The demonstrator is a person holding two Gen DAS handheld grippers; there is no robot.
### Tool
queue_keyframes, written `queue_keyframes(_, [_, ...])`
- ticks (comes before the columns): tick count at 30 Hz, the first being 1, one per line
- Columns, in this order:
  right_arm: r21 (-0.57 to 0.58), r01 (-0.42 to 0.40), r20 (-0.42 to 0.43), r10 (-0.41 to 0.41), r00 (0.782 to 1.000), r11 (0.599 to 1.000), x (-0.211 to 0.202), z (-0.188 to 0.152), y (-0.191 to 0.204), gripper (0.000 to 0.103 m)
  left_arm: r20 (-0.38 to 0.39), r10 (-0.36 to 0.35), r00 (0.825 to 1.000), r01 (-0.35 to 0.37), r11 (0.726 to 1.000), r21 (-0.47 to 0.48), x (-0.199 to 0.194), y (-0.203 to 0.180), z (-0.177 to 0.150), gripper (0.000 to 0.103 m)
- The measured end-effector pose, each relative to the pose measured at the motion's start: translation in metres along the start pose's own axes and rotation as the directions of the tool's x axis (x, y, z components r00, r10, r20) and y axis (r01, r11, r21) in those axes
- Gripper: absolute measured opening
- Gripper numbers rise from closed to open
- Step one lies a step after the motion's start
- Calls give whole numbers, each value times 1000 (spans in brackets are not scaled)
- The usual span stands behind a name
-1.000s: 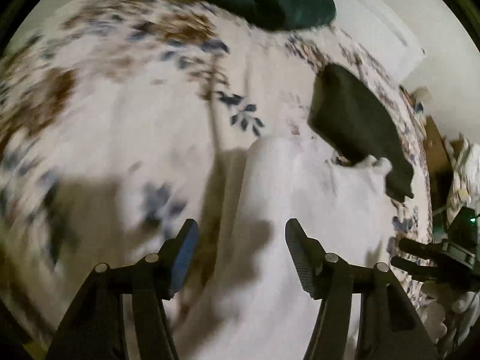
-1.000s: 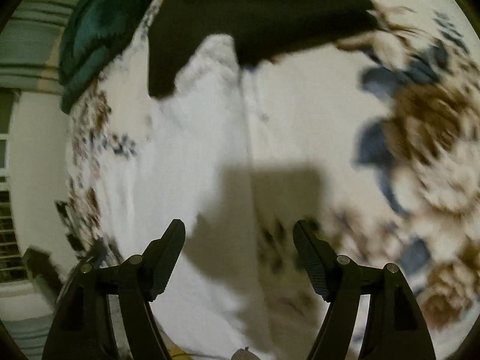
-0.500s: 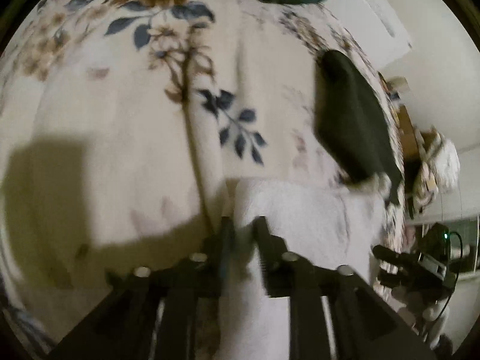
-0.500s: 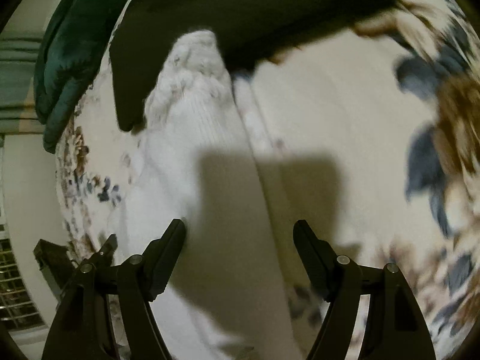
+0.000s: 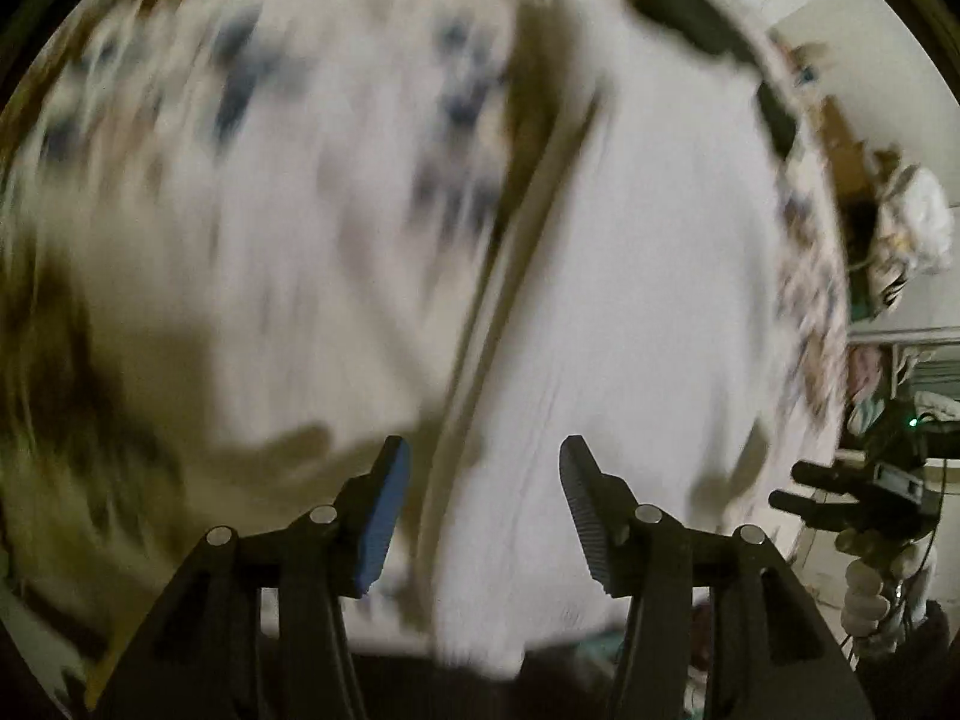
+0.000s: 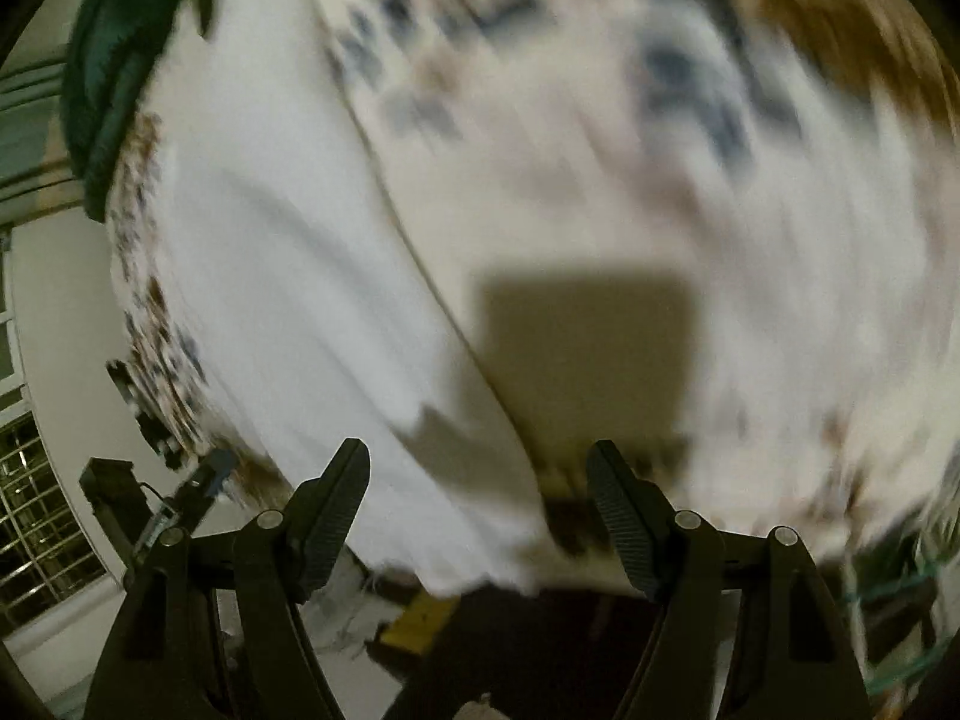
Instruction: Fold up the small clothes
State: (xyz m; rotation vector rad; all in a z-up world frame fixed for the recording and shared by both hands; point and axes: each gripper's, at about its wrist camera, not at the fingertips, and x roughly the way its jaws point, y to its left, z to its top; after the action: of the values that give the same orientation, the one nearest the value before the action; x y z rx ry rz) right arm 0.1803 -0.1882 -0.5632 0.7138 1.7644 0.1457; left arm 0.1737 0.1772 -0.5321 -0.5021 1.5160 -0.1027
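Note:
A white knitted garment (image 5: 630, 312) lies spread on the floral bedspread (image 5: 270, 210), reaching the bed's near edge. My left gripper (image 5: 483, 498) is open and empty, above the garment's left edge. The garment also shows in the right wrist view (image 6: 288, 276), left of centre. My right gripper (image 6: 477, 504) is open and empty over its lower right edge. Both views are blurred by motion.
A black folded garment (image 5: 684, 12) lies at the far side of the bed. A dark green blanket (image 6: 114, 60) sits at the top left in the right wrist view. The right gripper (image 5: 852, 498) shows at the left wrist view's right edge.
My left gripper, shut on the white garment half a second ago, has opened and let it go. Both grippers have pulled back towards the bed's near edge; the garment lies flatter.

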Motion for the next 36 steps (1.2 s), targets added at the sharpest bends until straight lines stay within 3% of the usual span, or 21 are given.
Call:
queue_keyframes(4, [-6, 16, -49, -16, 999, 1000, 43, -45, -23, 77, -87, 49, 995, -49, 999, 5, 36, -2, -46, 47])
queue_keyframes(6, [-15, 26, -64, -27, 998, 1000, 64, -59, -26, 76, -83, 59, 995, -59, 998, 0, 46, -6, -61, 43])
queue_keyframes(7, [-12, 25, -63, -25, 998, 1000, 71, -64, -28, 69, -60, 51, 997, -51, 999, -5, 46, -8, -66, 16])
queue_keyframes(8, [-9, 13, -59, -13, 998, 1000, 77, -69, -29, 60, -38, 52, 998, -53, 998, -15, 44, -9, -70, 4])
queue_keyframes(9, [-6, 12, -51, -12, 999, 1000, 83, -76, -30, 30, -18, 55, 998, -55, 998, -23, 41, -10, -72, 5])
queue_keyframes(10, [5, 30, -36, -30, 999, 1000, 87, -82, -31, 6, 8, 53, 999, -53, 998, -29, 36, -11, -74, 5])
queue_keyframes(15, [26, 76, 54, -78, 996, 997, 82, -106, -24, 4, 81, 43, 996, -40, 999, -34, 6, -7, -85, 4])
queue_keyframes(19, [-16, 144, 70, -143, 987, 989, 77, -126, -6, 3, 97, 59, 994, -59, 998, -7, -2, 0, -89, 4])
queue_keyframes(24, [-50, 209, 24, -208, 978, 977, 111, -135, 8, 3, 22, 98, 995, -97, 995, -13, 35, 21, -81, 5])
queue_keyframes(25, [-59, 207, 0, -207, 978, 977, 120, -132, 11, 3, 6, 90, 996, -90, 995, -31, 39, 25, -80, 5])
queue_keyframes(27, [-85, 180, -44, -184, 982, 980, 130, -125, 16, 5, 0, 8, 1000, -8, 996, -91, 37, 32, -77, 9])
queue_keyframes(29, [-111, 164, -36, -168, 985, 980, 124, -121, 22, 15, 13, -42, 999, 43, 991, -128, 27, 38, -78, 18])
queue_keyframes(31, [-101, 85, -38, -90, 995, 991, 119, -112, 24, 56, 44, -82, 996, 87, 987, -132, 18, 43, -79, 48])
queue_keyframes(33, [-67, 10, -22, -12, 1000, 998, 114, -107, 18, 65, 69, -122, 990, 130, 982, -133, 19, 46, -76, 61])
queue_keyframes(36, [-48, -22, -20, 21, 1000, 999, 122, -97, 11, 65, 61, -186, 981, 193, 973, -127, 29, 49, -68, 61])
